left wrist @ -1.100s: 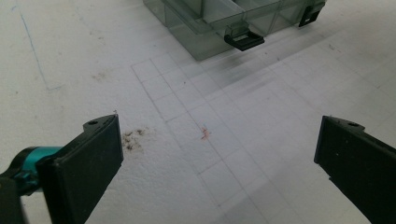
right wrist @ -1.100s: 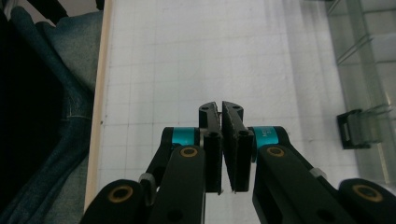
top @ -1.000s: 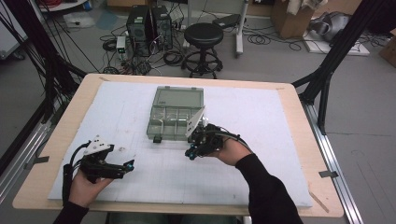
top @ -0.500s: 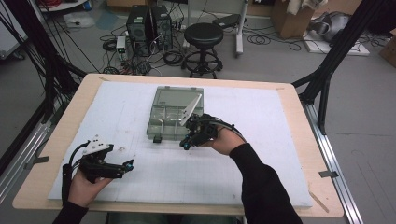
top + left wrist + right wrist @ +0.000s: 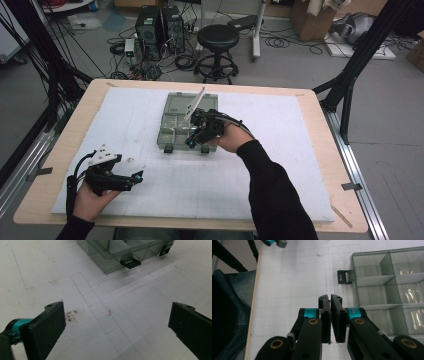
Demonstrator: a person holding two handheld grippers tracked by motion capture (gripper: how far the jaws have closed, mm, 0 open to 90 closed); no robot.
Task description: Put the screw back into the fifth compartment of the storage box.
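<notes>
Black tongs on our left (image 5: pixel 137 176) rest low on the white surface (image 5: pixel 280 175), jaws spread wide and empty, pointing toward the organiser box (image 5: pixel 175 127); in the left gripper view we see bare sheet between the jaws and a front latch (image 5: pixel 130 263) hanging undone. Moving right, the clear grey compartment box sits near the middle of the surface, toward its far side, with its long axis running away from us and both latches facing our edge. Its lid (image 5: pixel 194 103) stands tilted up on the far hinge, roughly half raised. Our right tongs (image 5: pixel 192 142) hover at the box's near right corner, jaws pressed together on nothing, as the right gripper view shows (image 5: pixel 330 298). We judge the unlatching done and the lid partly lifted; swinging it fully back is probably what is left.
</notes>
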